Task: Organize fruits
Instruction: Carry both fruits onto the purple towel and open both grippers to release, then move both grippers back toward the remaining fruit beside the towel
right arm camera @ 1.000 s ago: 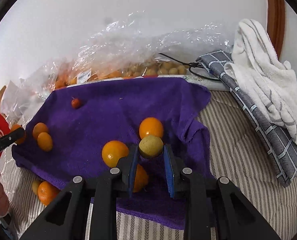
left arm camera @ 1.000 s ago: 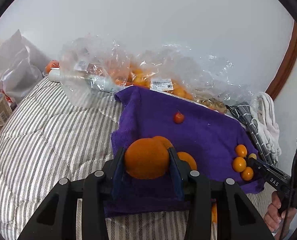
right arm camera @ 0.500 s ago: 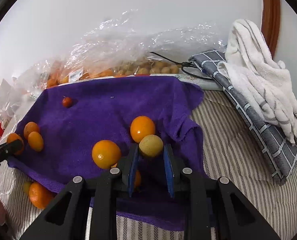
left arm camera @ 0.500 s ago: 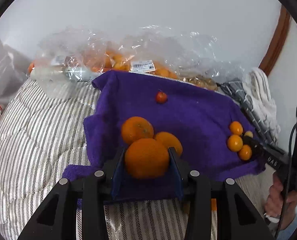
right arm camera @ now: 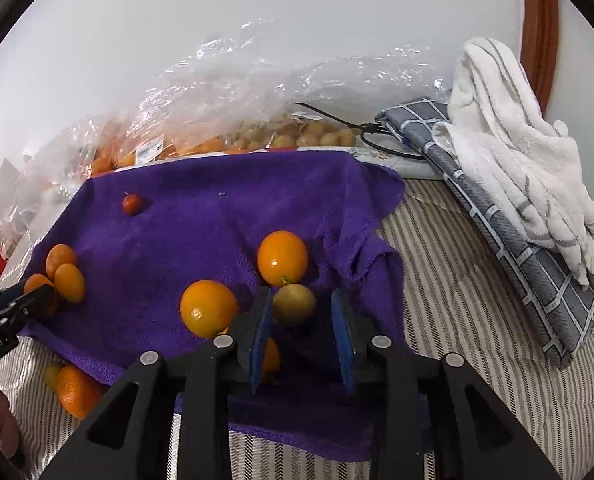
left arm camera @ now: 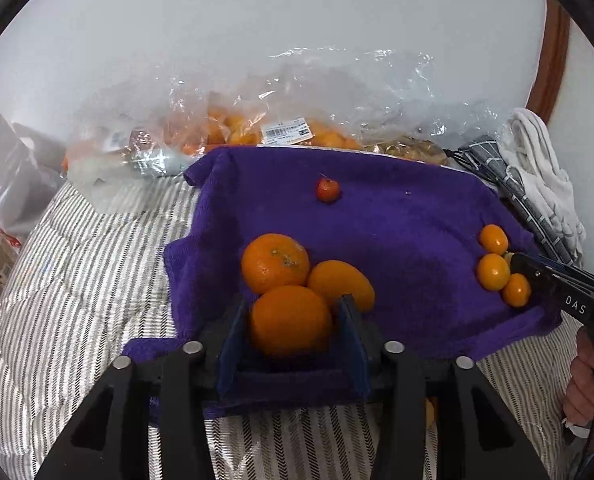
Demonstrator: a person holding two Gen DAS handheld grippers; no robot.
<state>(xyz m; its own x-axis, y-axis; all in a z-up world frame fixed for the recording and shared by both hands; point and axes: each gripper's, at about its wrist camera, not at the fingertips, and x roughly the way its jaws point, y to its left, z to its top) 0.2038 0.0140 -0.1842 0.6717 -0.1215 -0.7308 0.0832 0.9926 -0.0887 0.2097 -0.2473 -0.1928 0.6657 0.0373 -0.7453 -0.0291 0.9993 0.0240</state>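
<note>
A purple towel lies on striped bedding. My left gripper has its jaws opening. A large orange sits between them on the towel with a thin gap at each pad. It touches two other oranges. My right gripper is also opening. A small pale yellow fruit rests between its jaws, leaving a clear gap on the right. Two kumquats lie just ahead of it. A small red fruit sits alone farther back.
Clear plastic bags of fruit line the wall behind the towel. A grey checked cloth and a white towel lie on the right. One orange lies off the towel's near left corner. A person's hand holds the right gripper.
My left gripper carried the large orange over to the two oranges, lowered it onto the towel and widened its jaws. My right gripper's jaws parted from the pale fruit.
</note>
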